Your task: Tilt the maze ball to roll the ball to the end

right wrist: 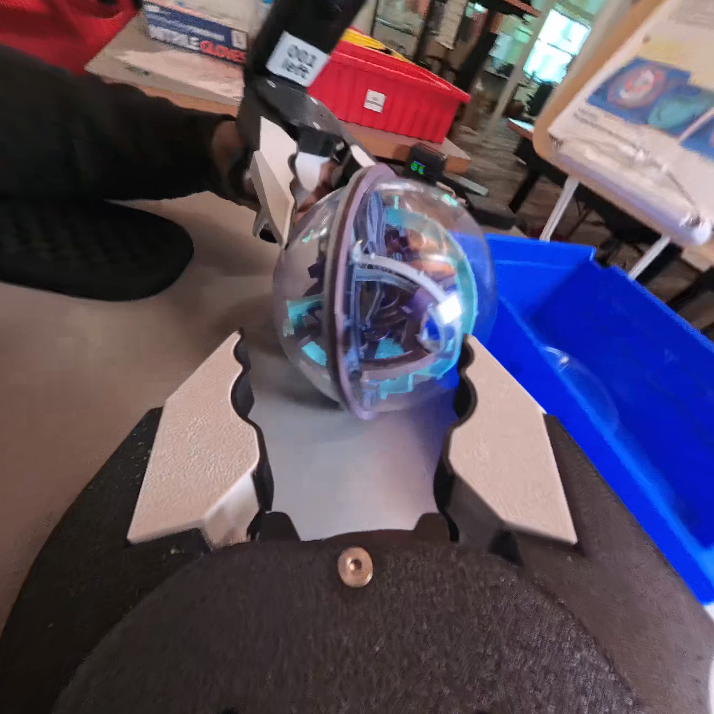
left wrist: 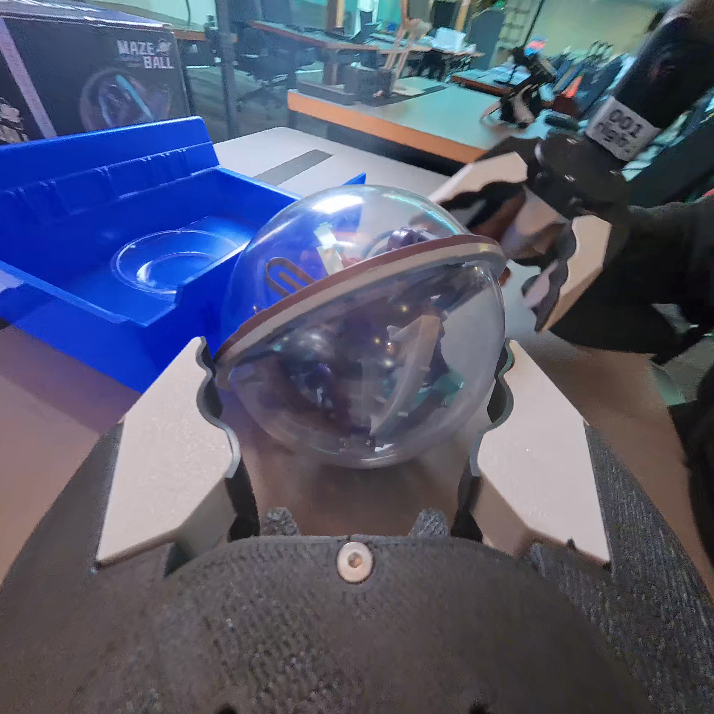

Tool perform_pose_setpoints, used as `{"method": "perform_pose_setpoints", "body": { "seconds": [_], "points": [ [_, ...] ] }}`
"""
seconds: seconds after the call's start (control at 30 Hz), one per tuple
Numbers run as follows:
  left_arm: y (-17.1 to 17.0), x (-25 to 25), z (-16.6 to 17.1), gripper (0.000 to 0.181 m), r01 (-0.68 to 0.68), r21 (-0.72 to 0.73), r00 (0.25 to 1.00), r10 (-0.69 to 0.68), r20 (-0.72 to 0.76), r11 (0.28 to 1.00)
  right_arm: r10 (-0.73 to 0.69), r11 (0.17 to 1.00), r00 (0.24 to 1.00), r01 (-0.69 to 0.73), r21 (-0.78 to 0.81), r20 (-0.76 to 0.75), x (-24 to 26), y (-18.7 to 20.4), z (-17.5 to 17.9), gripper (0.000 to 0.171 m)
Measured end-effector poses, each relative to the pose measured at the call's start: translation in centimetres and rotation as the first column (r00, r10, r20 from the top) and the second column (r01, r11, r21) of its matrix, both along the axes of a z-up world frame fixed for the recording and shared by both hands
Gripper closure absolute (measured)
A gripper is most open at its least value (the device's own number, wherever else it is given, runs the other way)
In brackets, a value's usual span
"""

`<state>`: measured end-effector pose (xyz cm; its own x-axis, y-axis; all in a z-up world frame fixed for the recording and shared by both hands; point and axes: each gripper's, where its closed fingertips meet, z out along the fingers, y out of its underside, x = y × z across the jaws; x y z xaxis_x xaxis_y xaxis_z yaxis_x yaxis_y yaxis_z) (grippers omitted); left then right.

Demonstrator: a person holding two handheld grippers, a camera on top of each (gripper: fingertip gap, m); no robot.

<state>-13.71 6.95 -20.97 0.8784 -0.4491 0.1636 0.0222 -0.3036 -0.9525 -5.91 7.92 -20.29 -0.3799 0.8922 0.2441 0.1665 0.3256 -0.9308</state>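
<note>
The maze ball (left wrist: 363,328) is a clear sphere with a grey ring around its middle and purple, grey and teal tracks inside. It sits low at the table (left wrist: 58,405), next to a blue bin. My left gripper (left wrist: 355,347) has both fingertips against its sides. My right gripper (right wrist: 353,342) is open, with the maze ball (right wrist: 382,301) just past its fingertips. In the left wrist view the right gripper (left wrist: 498,251) straddles the ball's far right side. In the right wrist view the left gripper (right wrist: 305,193) is at the ball's far upper left. I cannot make out the small ball inside.
A blue bin (left wrist: 116,309) holding a clear round dish (left wrist: 174,262) stands left of the ball; it also shows in the right wrist view (right wrist: 618,347). The product box (left wrist: 96,77) stands behind it. A red bin (right wrist: 386,96) sits on the far table. A person's black sleeve (right wrist: 77,193) lies at the left.
</note>
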Motion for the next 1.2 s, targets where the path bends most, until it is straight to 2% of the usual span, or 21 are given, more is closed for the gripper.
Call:
{"method": "perform_pose_setpoints", "body": {
  "seconds": [0.07, 0.13, 0.2, 0.27, 0.37, 0.47, 0.53, 0.63, 0.77, 0.93, 1.2],
  "points": [
    [0.2, -0.4, 0.0, 0.041, 0.053, 0.001, 0.998, -0.053, 0.043, 0.999, 0.089, 0.994, 0.995, -0.091, 0.068, 0.032, -0.7, 1.2, 0.8, 0.047],
    [0.5, -0.4, 0.0, 0.042, 0.113, -0.002, 0.992, -0.113, 0.062, 0.994, 0.172, 0.980, 0.981, -0.180, 0.090, 0.092, -2.1, 2.2, 0.9, 0.037],
    [0.8, -0.2, 0.0, 0.043, 0.173, -0.006, 0.983, -0.172, 0.069, 0.985, 0.254, 0.958, 0.955, -0.270, 0.094, 0.151, -3.6, 2.7, 0.2, 0.030],
    [1.1, 0.1, 0.1, 0.045, 0.216, 0.002, 0.974, -0.216, 0.075, 0.976, 0.354, 0.930, 0.910, -0.366, 0.017, 0.217, -4.2, 2.2, -0.7, 0.030],
    [1.6, 0.3, 0.1, 0.044, 0.240, 0.017, 0.965, -0.241, 0.107, 0.971, 0.412, 0.908, 0.881, -0.418, -0.024, 0.234, -4.5, 2.0, -1.3, 0.025],
    [1.5, 0.0, 0.1, 0.045, 0.168, -0.003, 0.976, -0.166, 0.140, 0.986, 0.399, 0.916, 0.900, -0.400, -0.034, 0.177, -4.5, 2.1, -1.0, 0.027],
    [0.9, -0.4, 0.2, 0.048, 0.051, -0.014, 0.988, -0.048, 0.144, 0.999, 0.371, 0.928, 0.917, -0.373, -0.013, 0.147, -4.3, 2.1, -1.1, 0.027],
    [-0.7, -0.3, 0.1, 0.050, -0.134, -0.010, 0.986, 0.135, 0.102, 0.991, 0.329, 0.944, 0.938, -0.331, 0.002, 0.111, -4.0, 2.1, -1.1, 0.028],
    [-1.3, 2.0, -1.3, 0.045, -0.253, -0.014, 0.967, 0.254, 0.018, 0.967, 0.279, 0.960, 0.957, -0.279, -0.006, 0.077, -3.8, 2.0, -1.0, 0.029],
    [0.7, 2.6, -1.9, 0.041, -0.300, -0.010, 0.951, 0.298, -0.076, 0.954, 0.225, 0.974, 0.973, -0.223, -0.041, 0.046, -3.3, 2.0, -0.8, 0.029],
    [1.8, 4.2, -0.9, 0.040, -0.277, 0.061, 0.955, 0.282, -0.094, 0.959, 0.187, 0.974, 0.982, -0.183, -0.135, 0.017, -1.7, 3.0, -0.7, 0.029]
  ]
}}
